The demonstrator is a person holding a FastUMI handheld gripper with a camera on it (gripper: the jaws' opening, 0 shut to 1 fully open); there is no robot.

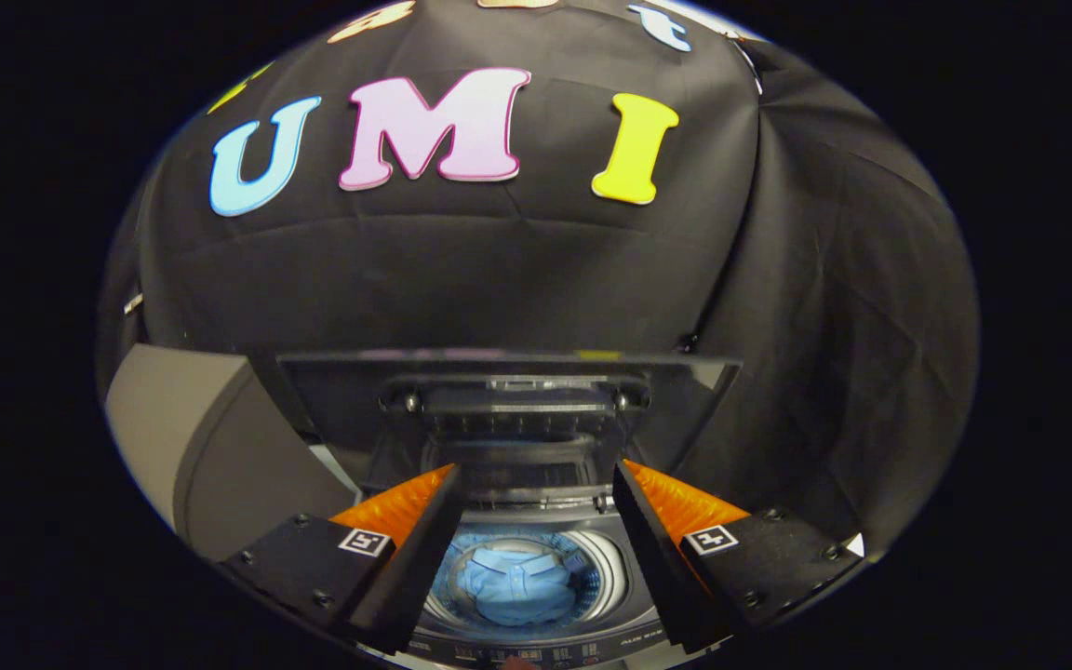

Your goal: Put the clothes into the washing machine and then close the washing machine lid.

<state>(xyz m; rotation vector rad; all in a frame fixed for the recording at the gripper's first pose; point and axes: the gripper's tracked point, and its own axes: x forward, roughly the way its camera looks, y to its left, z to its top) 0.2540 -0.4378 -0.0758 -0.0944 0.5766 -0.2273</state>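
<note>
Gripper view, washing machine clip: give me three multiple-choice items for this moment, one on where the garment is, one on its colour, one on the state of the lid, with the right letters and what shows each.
1. Where is the shirt?
A. Down in the drum of the washing machine
B. Draped over the raised lid
C. Pinched in the hand-held gripper

2. What colour is the shirt?
A. Red
B. Light blue
C. White

3. How does the washing machine lid stand?
A. Shut flat
B. Taken off and laid aside
C. Raised open

Answers:
1 A, the shirt lies inside the round drum, below and between the fingers.
2 B, its cloth is plainly light blue.
3 C, the dark lid stands up behind the drum opening, beyond the fingers; the hand-held gripper is open with nothing between its fingers.
</note>
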